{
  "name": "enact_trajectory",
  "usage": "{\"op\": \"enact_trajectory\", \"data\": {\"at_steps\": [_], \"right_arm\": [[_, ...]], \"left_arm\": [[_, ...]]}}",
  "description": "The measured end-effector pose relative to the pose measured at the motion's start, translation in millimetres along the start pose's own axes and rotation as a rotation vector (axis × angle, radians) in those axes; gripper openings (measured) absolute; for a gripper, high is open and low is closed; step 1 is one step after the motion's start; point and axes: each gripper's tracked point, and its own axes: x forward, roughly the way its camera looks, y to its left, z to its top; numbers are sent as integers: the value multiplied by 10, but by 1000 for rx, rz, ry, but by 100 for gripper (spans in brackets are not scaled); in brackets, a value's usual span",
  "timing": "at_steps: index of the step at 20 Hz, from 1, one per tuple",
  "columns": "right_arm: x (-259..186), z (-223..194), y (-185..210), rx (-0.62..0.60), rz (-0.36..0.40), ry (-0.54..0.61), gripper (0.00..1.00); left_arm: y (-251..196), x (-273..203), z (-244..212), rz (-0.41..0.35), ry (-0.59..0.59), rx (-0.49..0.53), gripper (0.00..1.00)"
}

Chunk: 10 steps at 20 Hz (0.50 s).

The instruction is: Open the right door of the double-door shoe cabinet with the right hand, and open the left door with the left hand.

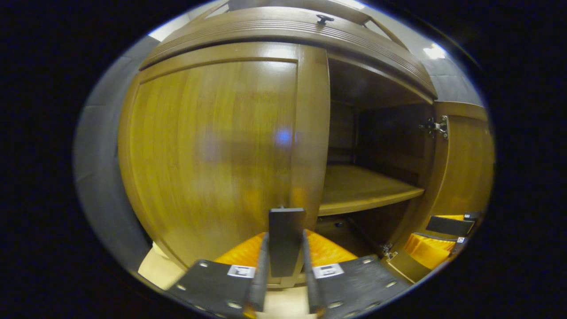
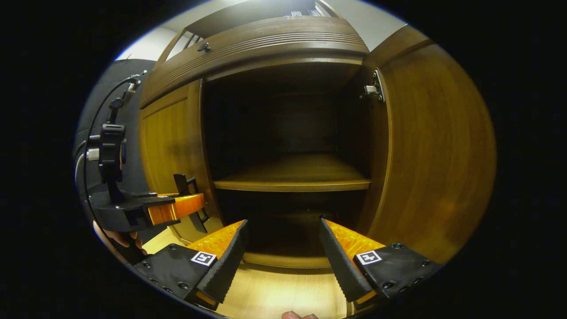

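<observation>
Shoe cabinet (image 2: 283, 40): its right door (image 2: 436, 150) stands swung wide, while the left door (image 1: 212, 146) looks shut or barely cracked. The left gripper (image 1: 285, 283) is closed on that door's handle (image 1: 285, 241), an upright bar at the door's inner edge, dead ahead between its fingers. So the pull should come straight back, swinging leftward. The right gripper (image 2: 283, 266) hangs before the open half, spread wide, holding nothing. Beyond, a bare shelf (image 2: 292, 179) crosses the dark interior.
</observation>
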Motion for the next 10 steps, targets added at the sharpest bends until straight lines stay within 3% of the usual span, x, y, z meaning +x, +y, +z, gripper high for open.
{"op": "enact_trajectory", "data": {"at_steps": [1, 4, 6, 7, 10], "right_arm": [[2, -9, 9, -4, 5, 0, 94], [20, -18, 17, -11, 13, 8, 94], [26, -15, 33, -9, 16, 8, 94], [29, -18, 40, -7, 18, 8, 95], [14, -4, 69, -3, 24, 7, 94]], "left_arm": [[-2, -10, -3, 5, 2, 15, 29], [8, -42, -2, 14, -16, 17, 21], [4, -31, -27, 22, -15, 18, 26], [3, -38, -24, 20, -14, 14, 14], [-29, -50, -4, -11, -12, 4, 9]]}}
